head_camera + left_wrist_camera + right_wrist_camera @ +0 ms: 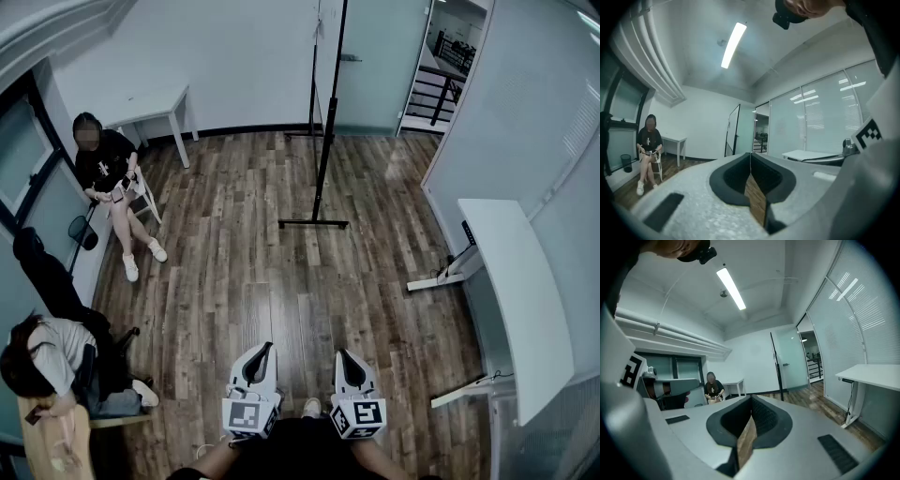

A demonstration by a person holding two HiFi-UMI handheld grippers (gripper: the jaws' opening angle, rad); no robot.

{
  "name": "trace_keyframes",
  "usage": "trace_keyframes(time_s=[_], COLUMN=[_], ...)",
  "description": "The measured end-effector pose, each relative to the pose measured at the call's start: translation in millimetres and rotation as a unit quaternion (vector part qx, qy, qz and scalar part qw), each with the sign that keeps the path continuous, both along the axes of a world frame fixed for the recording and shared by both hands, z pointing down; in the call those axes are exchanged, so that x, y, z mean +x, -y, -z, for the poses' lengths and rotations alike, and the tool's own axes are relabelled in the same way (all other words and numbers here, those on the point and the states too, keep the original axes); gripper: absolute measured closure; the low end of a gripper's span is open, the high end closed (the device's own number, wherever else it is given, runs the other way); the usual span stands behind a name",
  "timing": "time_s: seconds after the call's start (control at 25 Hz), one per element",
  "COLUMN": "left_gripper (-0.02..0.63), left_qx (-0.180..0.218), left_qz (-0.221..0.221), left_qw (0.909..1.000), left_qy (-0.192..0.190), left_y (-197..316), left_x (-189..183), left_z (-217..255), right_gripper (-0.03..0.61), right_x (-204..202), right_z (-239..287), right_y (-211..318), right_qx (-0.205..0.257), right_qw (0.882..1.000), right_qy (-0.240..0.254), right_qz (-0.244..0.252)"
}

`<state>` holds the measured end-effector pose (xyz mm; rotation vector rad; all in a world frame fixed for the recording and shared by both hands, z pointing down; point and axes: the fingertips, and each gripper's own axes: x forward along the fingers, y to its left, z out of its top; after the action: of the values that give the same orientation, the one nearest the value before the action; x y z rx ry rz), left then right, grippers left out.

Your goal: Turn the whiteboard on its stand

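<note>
The whiteboard (328,112) stands edge-on in the middle of the room, a thin dark frame rising from a flat black foot (314,223) on the wood floor. In the left gripper view the whiteboard (732,130) shows as a narrow tilted panel; in the right gripper view the whiteboard (777,366) is a dark upright line. My left gripper (267,348) and right gripper (343,354) are held low and close to my body, far short of the board. Both point forward. The left gripper (750,155) and the right gripper (751,397) are shut with nothing between their tips.
A person (108,173) sits on a chair by the left wall, another person (47,361) at lower left. A white table (155,103) stands at the back left. A long white desk (516,291) runs along the glass wall on the right. A doorway (436,89) opens at back right.
</note>
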<state>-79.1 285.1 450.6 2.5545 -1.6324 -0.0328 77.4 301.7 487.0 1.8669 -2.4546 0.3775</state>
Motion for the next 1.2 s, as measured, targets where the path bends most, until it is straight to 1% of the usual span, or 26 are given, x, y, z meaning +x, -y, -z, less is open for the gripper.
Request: trace_keyframes(time_s=[0.32, 0.48, 0.64, 0.76, 0.96, 1.08, 1.2], left_gripper=[0.595, 0.595, 0.595, 0.595, 0.595, 0.595, 0.595], left_qx=[0.003, 0.002, 0.001, 0.005, 0.016, 0.016, 0.01], left_qz=[0.002, 0.003, 0.005, 0.009, 0.021, 0.033, 0.035], left_qw=[1.0, 1.0, 1.0, 0.9999, 0.9996, 0.9993, 0.9993], left_qy=[-0.002, -0.003, -0.003, 0.003, 0.008, 0.006, 0.008], left_y=[4, 2, 1, -2, -8, -6, -5], left_x=[11, 20, 31, 44, 59, 64, 68], left_z=[-2, -2, -2, -2, -1, -1, -5], right_gripper=[0.566, 0.566, 0.566, 0.566, 0.566, 0.565, 0.565], right_x=[11, 16, 27, 37, 51, 58, 61], right_z=[0, 0, 3, 2, 2, -3, -6], right_y=[4, 1, 0, -3, -8, -2, 3], right_qx=[0.004, 0.005, 0.009, 0.015, 0.02, 0.018, 0.014], right_qw=[1.0, 1.0, 1.0, 0.999, 0.999, 0.999, 0.999], right_qy=[0.002, 0.001, 0.016, 0.023, 0.02, 0.018, 0.021], right_qz=[0.001, 0.01, 0.01, 0.023, 0.038, 0.046, 0.048])
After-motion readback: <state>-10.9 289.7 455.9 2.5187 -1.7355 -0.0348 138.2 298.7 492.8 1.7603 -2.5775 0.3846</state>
